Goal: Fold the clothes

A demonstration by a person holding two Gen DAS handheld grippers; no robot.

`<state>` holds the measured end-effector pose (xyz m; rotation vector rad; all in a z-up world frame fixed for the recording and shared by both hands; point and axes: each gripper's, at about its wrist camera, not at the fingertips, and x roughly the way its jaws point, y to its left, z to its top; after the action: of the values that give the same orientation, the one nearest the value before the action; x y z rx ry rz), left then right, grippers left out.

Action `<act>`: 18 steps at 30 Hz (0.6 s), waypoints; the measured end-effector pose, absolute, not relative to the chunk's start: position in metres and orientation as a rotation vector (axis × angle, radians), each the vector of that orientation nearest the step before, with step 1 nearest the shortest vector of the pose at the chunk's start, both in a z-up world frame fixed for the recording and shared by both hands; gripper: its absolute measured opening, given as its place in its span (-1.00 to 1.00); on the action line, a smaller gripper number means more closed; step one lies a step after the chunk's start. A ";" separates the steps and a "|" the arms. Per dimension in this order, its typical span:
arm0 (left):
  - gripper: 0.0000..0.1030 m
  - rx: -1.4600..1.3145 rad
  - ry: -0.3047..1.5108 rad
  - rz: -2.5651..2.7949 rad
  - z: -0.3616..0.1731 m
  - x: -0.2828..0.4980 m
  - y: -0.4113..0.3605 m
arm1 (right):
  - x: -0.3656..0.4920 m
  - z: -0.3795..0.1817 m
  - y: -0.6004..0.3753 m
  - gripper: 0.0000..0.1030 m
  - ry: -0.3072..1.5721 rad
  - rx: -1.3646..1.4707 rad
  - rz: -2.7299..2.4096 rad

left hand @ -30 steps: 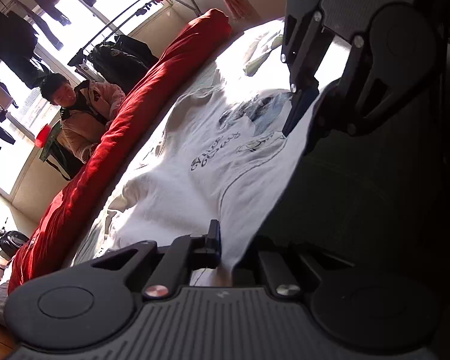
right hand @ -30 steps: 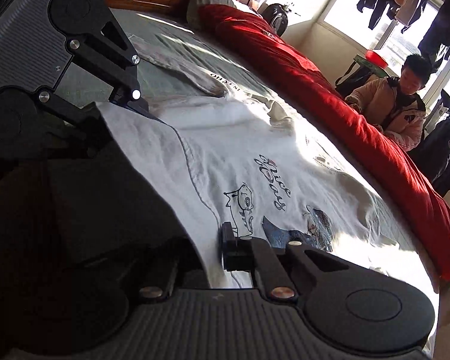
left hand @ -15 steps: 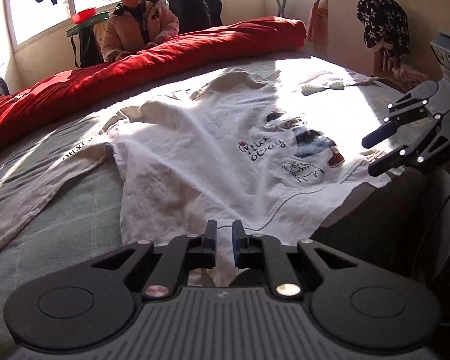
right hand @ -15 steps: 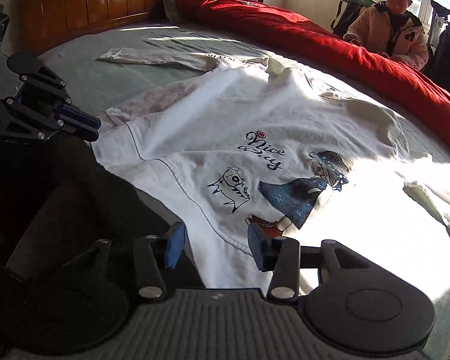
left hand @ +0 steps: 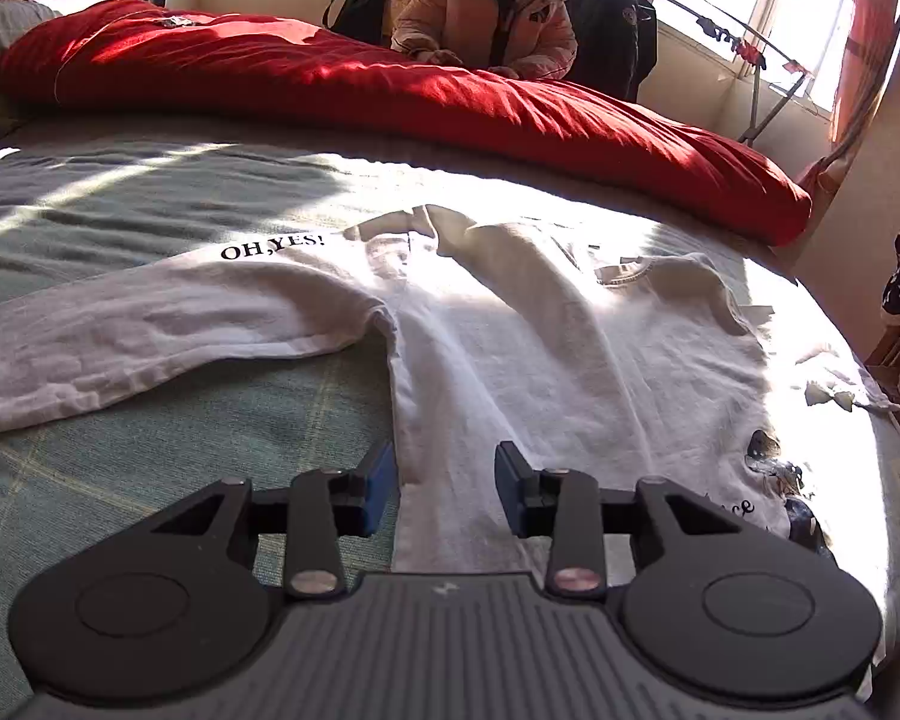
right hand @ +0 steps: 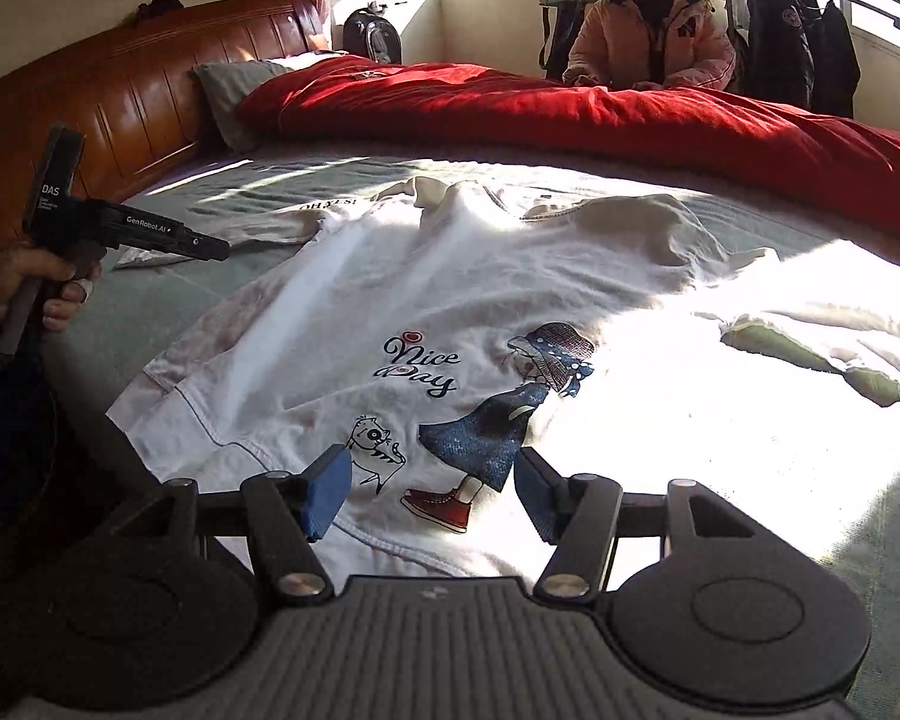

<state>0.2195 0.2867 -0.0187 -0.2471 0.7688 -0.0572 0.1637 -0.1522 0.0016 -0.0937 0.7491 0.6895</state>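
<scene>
Both tongs had let go and pulled back, and now the left tongs [left hand: 444, 483] and right tongs [right hand: 429, 495] gaped open, empty, with the white shirt [right hand: 498, 312] spread flat just ahead, its length running away from them toward the red quilt [right hand: 630, 120].

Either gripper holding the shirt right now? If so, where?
Neither. The left gripper and right gripper both stand open over the hem end of the white shirt, which lies spread on the bed.

"OH,YES!" on the sleeve [left hand: 150, 324]; "Nice Day" on the shirt [right hand: 510, 276].
</scene>
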 end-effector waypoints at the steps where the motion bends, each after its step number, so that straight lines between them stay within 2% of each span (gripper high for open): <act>1: -0.32 -0.256 0.771 -0.046 -0.025 0.232 0.289 | 0.168 -0.001 -0.153 0.28 0.754 -0.083 0.678; 10: -0.36 -0.350 0.816 -0.026 -0.068 0.295 0.299 | 0.202 -0.024 -0.163 0.28 0.802 -0.006 0.612; 11: -0.41 -0.323 0.820 -0.034 -0.071 0.296 0.295 | 0.206 -0.027 -0.165 0.28 0.805 0.001 0.607; 12: -0.67 -0.304 0.814 -0.029 -0.071 0.295 0.293 | 0.209 -0.028 -0.166 0.28 0.808 0.008 0.604; 14: -1.00 -0.265 0.803 -0.019 -0.070 0.293 0.288 | 0.214 -0.032 -0.168 0.28 0.811 0.019 0.595; 18: -1.00 -0.193 0.745 0.049 -0.054 0.290 0.296 | 0.221 -0.037 -0.170 0.28 0.818 0.035 0.591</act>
<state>0.2904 0.2962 -0.0539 -0.1928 0.7451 0.0485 0.2208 -0.1698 -0.0366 0.0353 0.8177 0.5908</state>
